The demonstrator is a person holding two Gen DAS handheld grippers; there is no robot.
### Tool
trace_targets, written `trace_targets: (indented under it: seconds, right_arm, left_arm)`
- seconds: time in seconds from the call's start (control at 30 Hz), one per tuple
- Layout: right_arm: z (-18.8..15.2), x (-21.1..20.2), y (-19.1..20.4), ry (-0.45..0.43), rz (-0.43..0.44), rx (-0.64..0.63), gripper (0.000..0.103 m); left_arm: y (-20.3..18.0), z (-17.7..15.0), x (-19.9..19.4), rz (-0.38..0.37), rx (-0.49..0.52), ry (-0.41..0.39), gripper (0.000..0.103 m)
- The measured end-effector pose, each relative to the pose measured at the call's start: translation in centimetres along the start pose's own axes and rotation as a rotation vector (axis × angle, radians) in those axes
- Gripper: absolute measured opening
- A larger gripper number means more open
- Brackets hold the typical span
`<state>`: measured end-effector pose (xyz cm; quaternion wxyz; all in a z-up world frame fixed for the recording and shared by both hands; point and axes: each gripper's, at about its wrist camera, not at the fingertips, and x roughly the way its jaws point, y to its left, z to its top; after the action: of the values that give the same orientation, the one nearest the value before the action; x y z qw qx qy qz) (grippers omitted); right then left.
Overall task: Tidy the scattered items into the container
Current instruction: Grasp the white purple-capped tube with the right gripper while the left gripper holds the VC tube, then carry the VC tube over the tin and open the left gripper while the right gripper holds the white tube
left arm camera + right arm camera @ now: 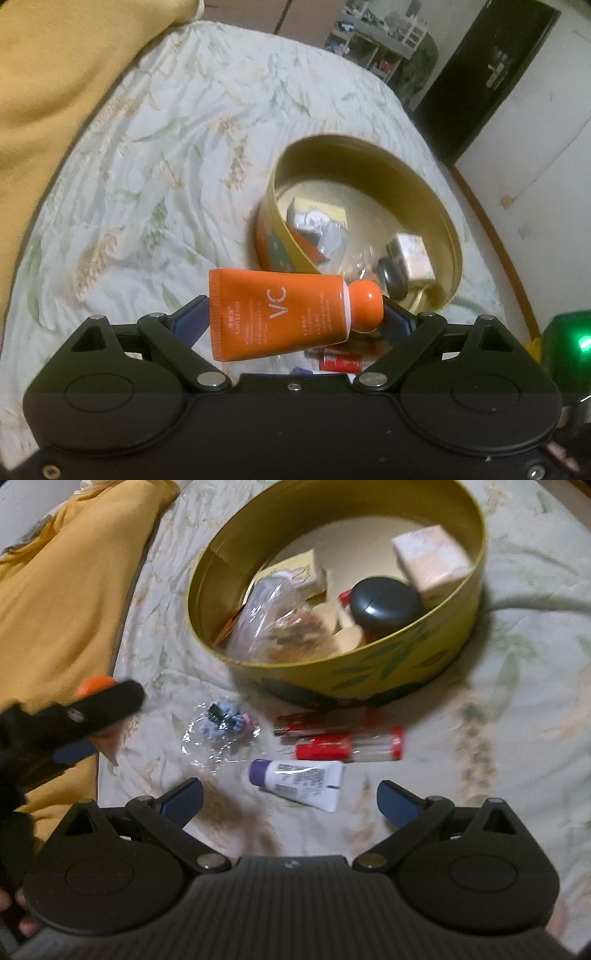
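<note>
Several things are already in the round gold tin point(436, 661): a pale pink box point(430, 559), a dark round-capped jar point(386, 603), a crinkly plastic bag point(280, 627) and a yellowish box point(306, 570), so I'd call this roughly halfway, maybe a bit past.

What's left on the bedspread point(517, 738), going by the right wrist view: two red-capped tubes point(347, 744) lying side by side just in front of the tin, a small white tube with a purple cap point(299, 781) a little nearer the camera, and a little blue-grey trinket in clear wrap point(225, 725) off to the left of those.

The left gripper point(291, 314) is pinching an orange VC tube point(280, 314) crosswise between its blue pads, cap pointing right. It's lifted off the bed, with the tin just beyond it and slightly right, so my guess is it only needs carrying over the rim and dropping in.

The right gripper point(290, 799) is spread wide and holding nothing. The purple-capped tube sits right between its two fingers, a touch ahead of the tips, not touching either one as far as I can tell. Looks like the obvious next grab to me.
</note>
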<state>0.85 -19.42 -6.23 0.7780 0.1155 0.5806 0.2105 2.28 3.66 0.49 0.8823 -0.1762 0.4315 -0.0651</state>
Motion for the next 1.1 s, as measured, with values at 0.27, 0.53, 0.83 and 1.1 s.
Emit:
trace_targets:
  seconds: [0.27,0.53,0.83,1.1]
  right_arm:
    - [-0.7,3.4,2.0,-0.014,-0.091,0.037,0.097]
    - [-1.8,5.0,3.0,-0.073,-0.181,0.017,0.082]
    - [-2.5,2.5,1.8,-0.054,-0.120,-0.054,0.073]
    - [-2.7,-2.7,0.5,-0.011,-0.083,-0.213,0.073]
  left_arm:
    - [0.8,0.8,-0.5,0.007,-0.027,-0.028,0.092]
    - [0.9,0.9,-0.3,0.009,-0.034,-0.026,0.092]
    - [0.7,0.6,0.1,0.013,-0.022,-0.016,0.092]
    - [-0.3,0.1,0.9,0.033,0.024,0.001,0.092]
